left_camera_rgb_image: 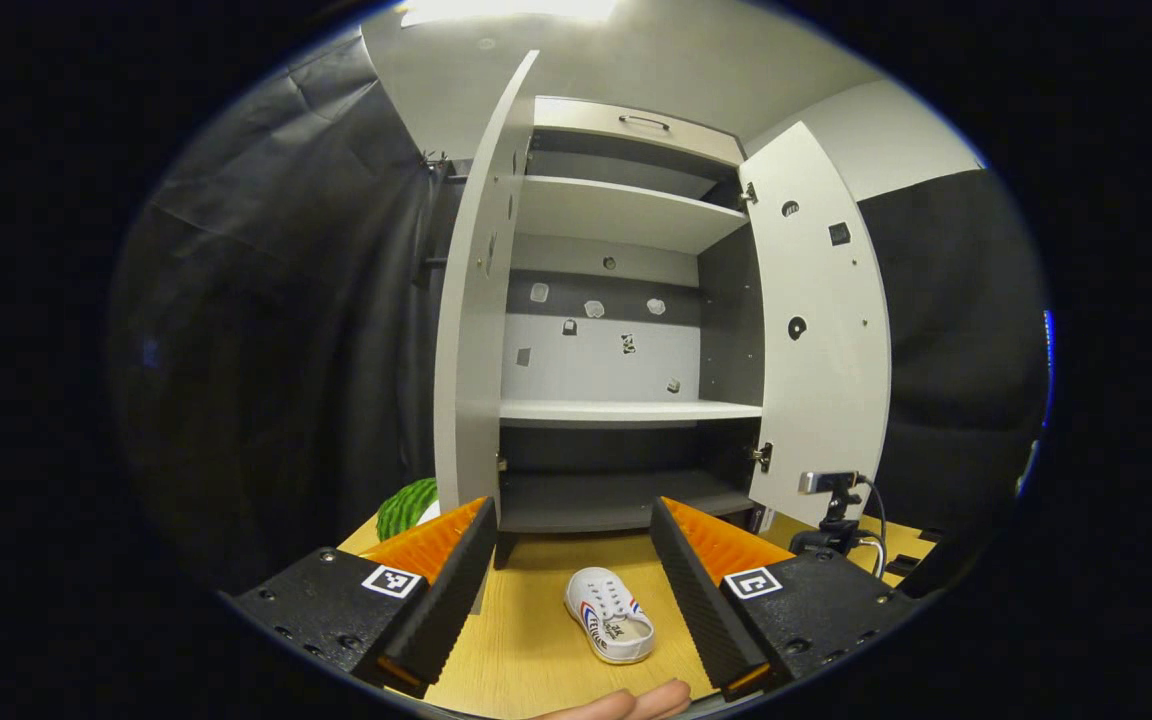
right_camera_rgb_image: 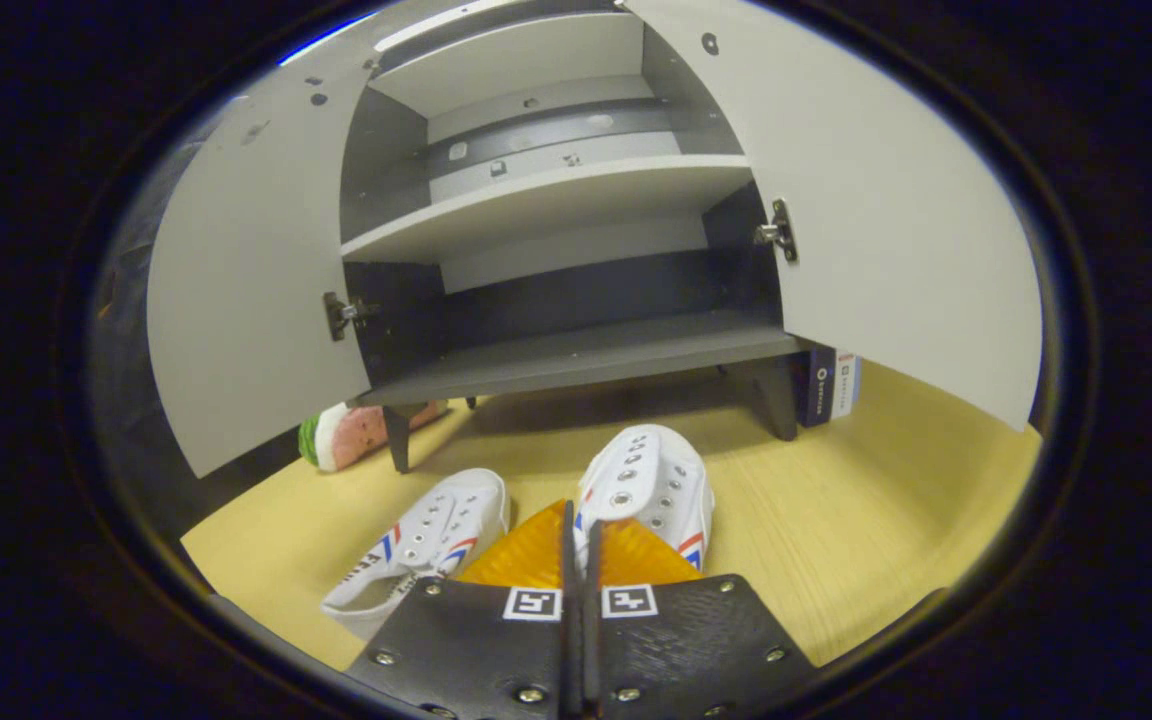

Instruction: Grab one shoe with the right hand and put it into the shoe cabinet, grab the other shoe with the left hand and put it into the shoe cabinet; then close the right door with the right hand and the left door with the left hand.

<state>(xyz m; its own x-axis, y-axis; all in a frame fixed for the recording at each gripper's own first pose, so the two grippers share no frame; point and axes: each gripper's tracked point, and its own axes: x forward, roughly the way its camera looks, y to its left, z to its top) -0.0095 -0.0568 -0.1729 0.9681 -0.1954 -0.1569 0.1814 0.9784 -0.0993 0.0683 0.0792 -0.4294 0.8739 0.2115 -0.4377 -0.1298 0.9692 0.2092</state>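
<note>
Two white sneakers with red and blue stripes lie on the wooden table in front of the shoe cabinet (right_camera_rgb_image: 576, 355), whose two doors stand wide open. My right gripper (right_camera_rgb_image: 578, 512) is shut, its fingers pinching the inner rim of the right-hand shoe (right_camera_rgb_image: 651, 480). The other shoe (right_camera_rgb_image: 426, 545) lies just to its left, toe toward the cabinet. In the left gripper view my left gripper (left_camera_rgb_image: 573, 505) is open and held above the table, with one shoe (left_camera_rgb_image: 609, 615) lying below and between its fingers, untouched. The cabinet's shelves (left_camera_rgb_image: 626, 410) hold nothing.
A watermelon toy (right_camera_rgb_image: 346, 435) lies by the cabinet's left leg. A blue and white box (right_camera_rgb_image: 831, 385) stands under the right door (right_camera_rgb_image: 896, 240). A small camera on a stand (left_camera_rgb_image: 829, 483) sits by that door. Fingers of a hand (left_camera_rgb_image: 626, 705) show at the bottom edge.
</note>
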